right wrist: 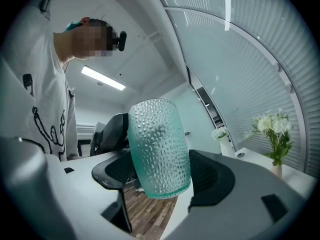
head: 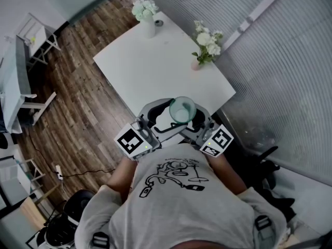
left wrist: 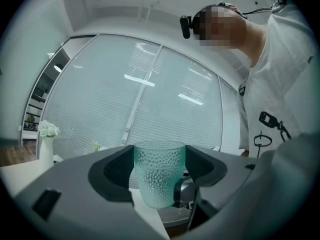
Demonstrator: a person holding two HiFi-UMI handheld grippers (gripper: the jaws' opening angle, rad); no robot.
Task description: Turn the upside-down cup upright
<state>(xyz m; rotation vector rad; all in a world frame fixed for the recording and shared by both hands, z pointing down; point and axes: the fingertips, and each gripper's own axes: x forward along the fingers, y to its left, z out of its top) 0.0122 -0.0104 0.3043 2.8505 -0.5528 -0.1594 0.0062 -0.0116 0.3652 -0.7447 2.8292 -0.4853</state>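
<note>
One cup [head: 182,109], left tool [left wrist: 159,170], right tool [right wrist: 161,176] gripping

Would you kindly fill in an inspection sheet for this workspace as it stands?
Surface: white table.
Job's things: green cup, held off the table, mouth up.
Clutter: white vase, pink vase, both with flowers; small round thing by the white vase.
Grippers: left gripper and right gripper both shut on the cup.
Cables: cord on the floor, left.
Surroundings: wood floor, blinds.
</note>
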